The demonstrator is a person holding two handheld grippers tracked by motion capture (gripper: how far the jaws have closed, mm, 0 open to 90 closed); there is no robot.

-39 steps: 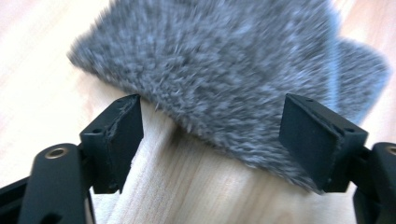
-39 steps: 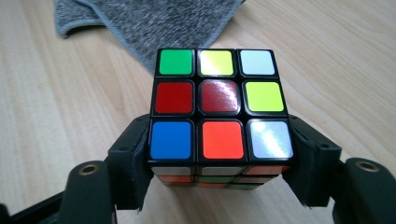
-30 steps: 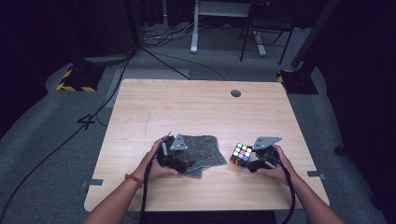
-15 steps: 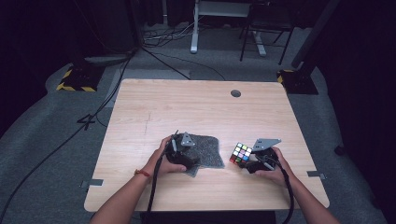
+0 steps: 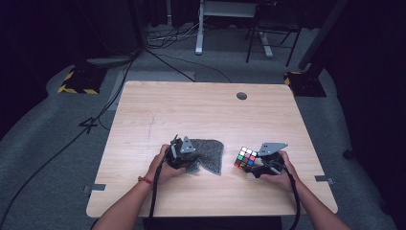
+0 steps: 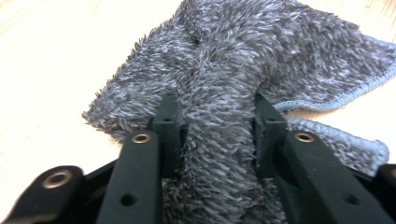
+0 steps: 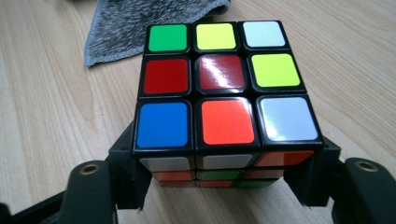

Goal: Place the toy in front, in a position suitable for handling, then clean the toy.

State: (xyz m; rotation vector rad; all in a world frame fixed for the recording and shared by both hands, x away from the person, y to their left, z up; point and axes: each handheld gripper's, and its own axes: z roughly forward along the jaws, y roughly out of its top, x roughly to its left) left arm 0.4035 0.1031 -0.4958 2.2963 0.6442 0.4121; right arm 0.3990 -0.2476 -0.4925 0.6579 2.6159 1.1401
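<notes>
Grasps look secured, left gripper (image 6: 212, 126) pinching a fold of grey cloth (image 6: 261, 60), right gripper (image 7: 224, 179) clamping the puzzle cube (image 7: 224, 88); wiping it seemingly remains.

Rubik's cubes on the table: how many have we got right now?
1. The Rubik's cube sits on the table between the jaws of the right hand-held gripper, right of the grey cloth. The cloth's folds could hide something small.

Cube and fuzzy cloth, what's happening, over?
Left gripper shut on grey cloth. Right gripper shut on puzzle cube. Both low at the table. Nothing between them.
</notes>
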